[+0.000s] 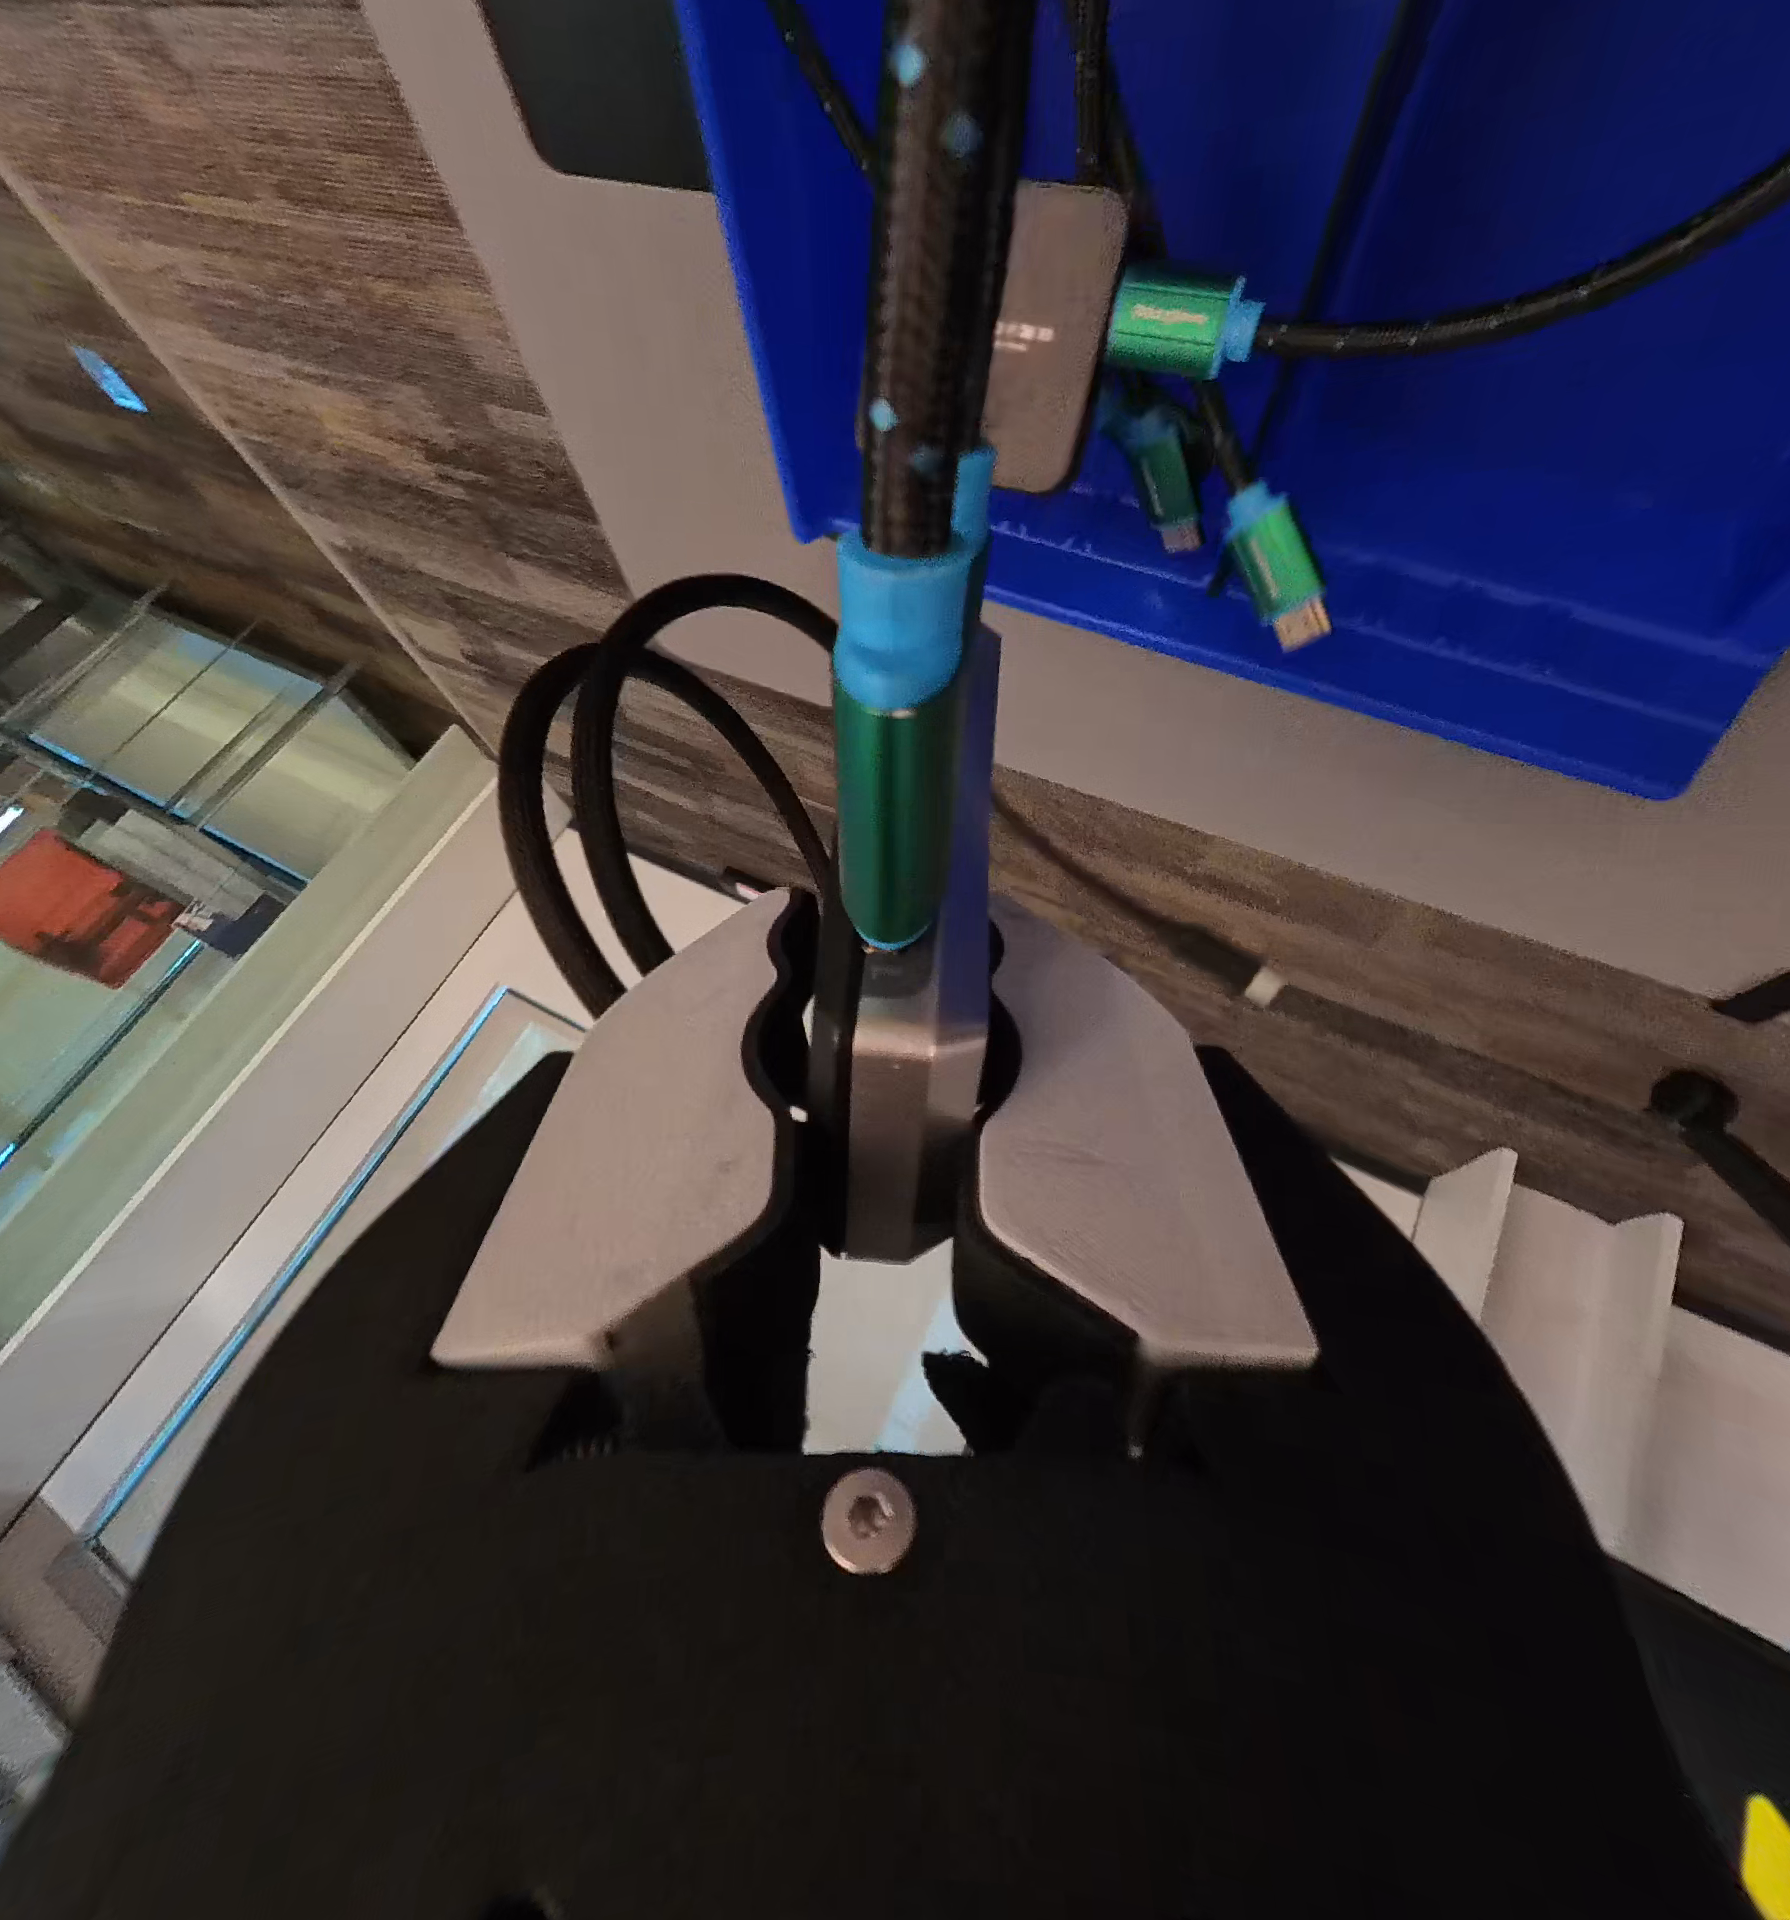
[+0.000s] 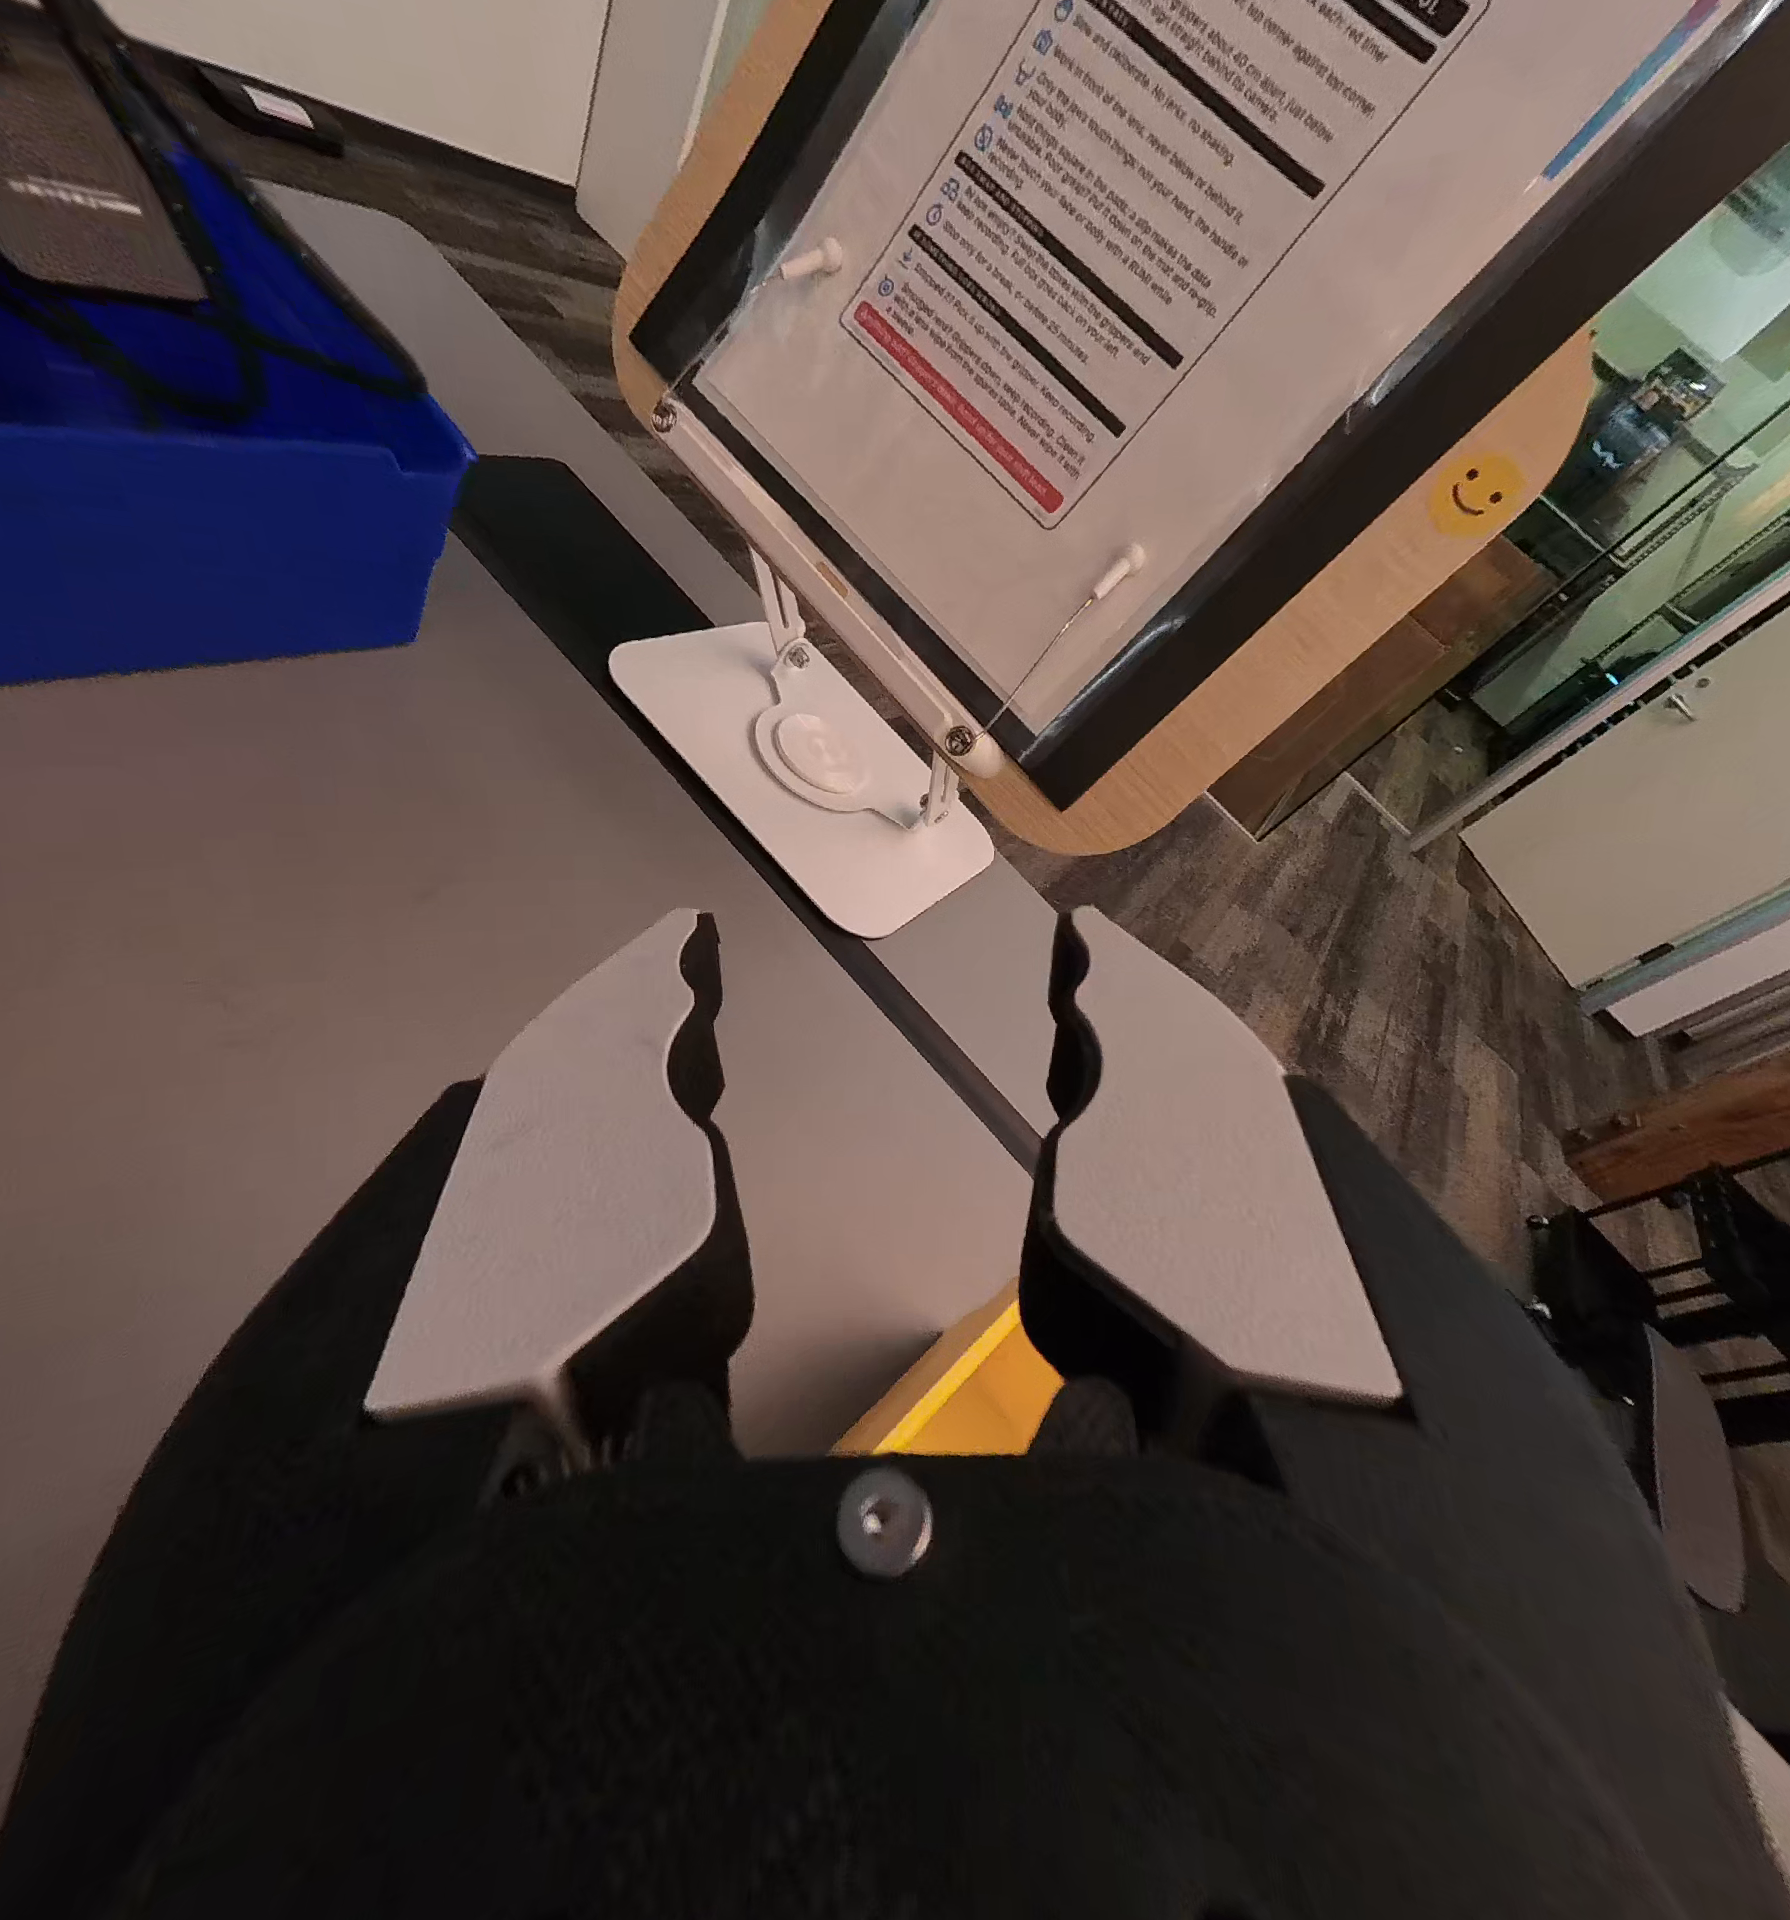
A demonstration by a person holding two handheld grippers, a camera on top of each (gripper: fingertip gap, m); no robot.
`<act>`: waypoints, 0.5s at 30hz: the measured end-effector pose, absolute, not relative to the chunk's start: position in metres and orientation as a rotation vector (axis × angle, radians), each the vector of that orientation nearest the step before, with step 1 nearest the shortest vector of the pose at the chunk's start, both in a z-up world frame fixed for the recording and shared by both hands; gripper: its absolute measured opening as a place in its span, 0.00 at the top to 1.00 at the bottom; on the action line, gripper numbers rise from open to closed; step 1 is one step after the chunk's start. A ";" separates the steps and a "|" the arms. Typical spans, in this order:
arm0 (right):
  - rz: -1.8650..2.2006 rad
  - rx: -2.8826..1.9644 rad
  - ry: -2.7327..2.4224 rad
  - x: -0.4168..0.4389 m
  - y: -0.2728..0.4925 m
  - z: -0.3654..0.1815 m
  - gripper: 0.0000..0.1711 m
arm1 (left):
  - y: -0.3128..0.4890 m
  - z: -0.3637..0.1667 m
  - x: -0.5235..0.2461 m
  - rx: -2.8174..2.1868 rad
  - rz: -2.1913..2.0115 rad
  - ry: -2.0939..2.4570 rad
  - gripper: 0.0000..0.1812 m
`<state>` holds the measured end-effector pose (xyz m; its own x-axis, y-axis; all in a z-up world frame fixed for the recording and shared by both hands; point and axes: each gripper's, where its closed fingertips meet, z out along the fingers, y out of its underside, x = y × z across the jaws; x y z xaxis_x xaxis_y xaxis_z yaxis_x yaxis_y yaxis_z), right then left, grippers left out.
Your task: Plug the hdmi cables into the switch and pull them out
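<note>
In the left wrist view my left gripper point(image 1: 896, 925) is shut on a thin grey switch point(image 1: 912, 1122), held edge-on between the jaws. A green HDMI plug point(image 1: 886, 821) with a blue collar sits in the switch's far end, and its black braided cable point(image 1: 932, 260) runs up and away. A second black cable point(image 1: 558, 810) loops out to the left of the jaws. In the right wrist view my right gripper point(image 2: 886, 935) is open and empty above the grey table point(image 2: 247, 935), near its edge.
A blue bin point(image 1: 1493, 623) holds another grey switch point(image 1: 1052, 343) with a green plug point(image 1: 1177, 317) in its side, and loose green plugs point(image 1: 1275, 571). The bin also shows in the right wrist view point(image 2: 174, 561). A printed sign point(image 2: 1026, 312) leans on a white stand point(image 2: 797, 790). Some 40 centimeters of space lies between my two pairs of fingers. About 30 centimeters separates my right fingertips from the printed sign point(image 2: 1026, 312).
</note>
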<state>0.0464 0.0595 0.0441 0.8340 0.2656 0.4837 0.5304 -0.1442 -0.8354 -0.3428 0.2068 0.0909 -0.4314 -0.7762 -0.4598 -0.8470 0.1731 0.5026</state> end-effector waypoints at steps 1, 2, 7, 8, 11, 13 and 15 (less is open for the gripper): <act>-0.252 -1.731 -0.612 0.047 0.059 0.046 0.64 | 0.203 0.101 -0.337 -1.616 1.097 2.306 0.85; -0.249 -1.725 -0.606 0.048 0.058 0.048 0.64 | 0.198 0.111 -0.331 -1.614 1.084 2.283 0.85; -0.206 -1.714 -0.559 0.057 0.054 0.051 0.64 | 0.177 0.151 -0.305 -1.648 0.971 2.192 0.85; -0.194 -1.718 -0.551 0.059 0.054 0.051 0.64 | 0.175 0.156 -0.300 -1.659 0.937 2.171 0.85; -0.148 -1.738 -0.529 0.064 0.054 0.046 0.64 | 0.171 0.164 -0.287 -1.689 0.843 2.118 0.85; -0.121 -1.753 -0.530 0.063 0.054 0.042 0.64 | 0.168 0.163 -0.280 -1.703 0.790 2.105 0.85; -0.069 -1.766 -0.528 0.057 0.054 0.040 0.64 | 0.167 0.162 -0.274 -1.719 0.744 2.078 0.85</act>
